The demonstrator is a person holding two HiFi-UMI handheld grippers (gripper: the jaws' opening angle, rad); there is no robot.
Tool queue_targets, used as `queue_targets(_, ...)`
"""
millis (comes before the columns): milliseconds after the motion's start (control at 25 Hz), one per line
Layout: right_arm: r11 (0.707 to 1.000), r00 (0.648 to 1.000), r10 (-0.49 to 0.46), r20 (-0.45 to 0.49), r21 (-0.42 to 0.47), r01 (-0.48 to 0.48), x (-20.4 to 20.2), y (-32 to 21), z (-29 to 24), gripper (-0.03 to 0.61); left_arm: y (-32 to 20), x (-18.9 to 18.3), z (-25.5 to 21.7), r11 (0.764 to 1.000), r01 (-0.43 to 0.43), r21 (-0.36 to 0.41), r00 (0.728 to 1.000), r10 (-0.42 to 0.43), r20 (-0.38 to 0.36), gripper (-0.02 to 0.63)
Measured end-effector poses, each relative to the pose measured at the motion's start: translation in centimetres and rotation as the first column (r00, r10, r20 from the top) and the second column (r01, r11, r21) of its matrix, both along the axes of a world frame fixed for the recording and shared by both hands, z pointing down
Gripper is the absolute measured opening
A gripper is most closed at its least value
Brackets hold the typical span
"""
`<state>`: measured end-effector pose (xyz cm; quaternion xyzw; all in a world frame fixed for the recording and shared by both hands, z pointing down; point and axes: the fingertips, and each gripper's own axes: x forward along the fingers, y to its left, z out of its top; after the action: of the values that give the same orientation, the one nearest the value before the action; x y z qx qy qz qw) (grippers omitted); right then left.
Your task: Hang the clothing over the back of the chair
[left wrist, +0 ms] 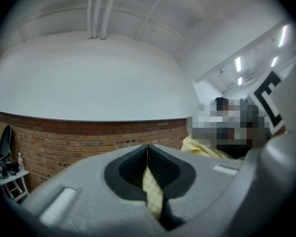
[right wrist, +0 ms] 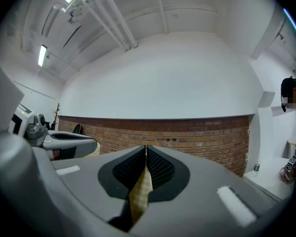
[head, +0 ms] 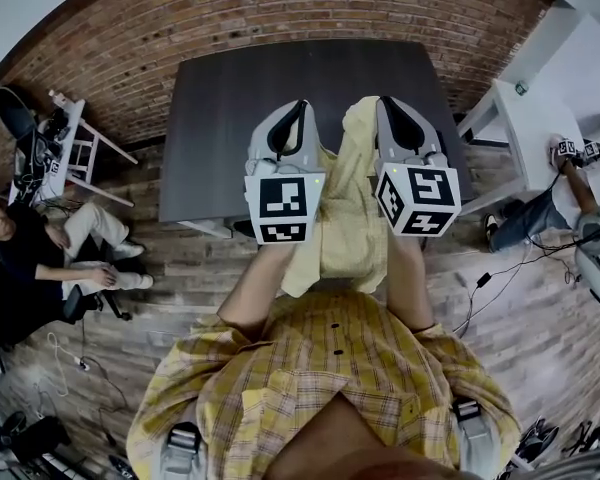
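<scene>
Closest to the camera, the person's own yellow plaid shirt fills the bottom of the head view, with the forearms reaching forward. Just beyond, the left gripper and the right gripper stand side by side, tips pointing away. Each has its jaws pressed together on a fold of the pale yellow checked garment — both gripper views show a strip of the cloth caught between the ribbed pads. Held at two points near its upper edge, the garment hangs down between the grippers, which likely keeps it spread enough to drape rather than bunch. It is in the air, not yet over anything. Past it lies a dark grey rectangular table, then the red brick wall. I cannot pick out a chair back in these views — finding it would be the next concern, by my reckoning.
</scene>
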<state>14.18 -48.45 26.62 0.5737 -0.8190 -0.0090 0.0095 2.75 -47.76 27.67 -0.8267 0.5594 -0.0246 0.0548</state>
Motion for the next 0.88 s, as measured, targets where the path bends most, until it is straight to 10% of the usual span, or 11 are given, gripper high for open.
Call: queue_targets(880,0.999,1.0,0.001,0.015,-0.045,0.0,0.1,-1.1,2.5,0.006,-1.0,0.2,1.3,1.0,0.003,-0.029,1.0,-0.004,-0.013,0.005)
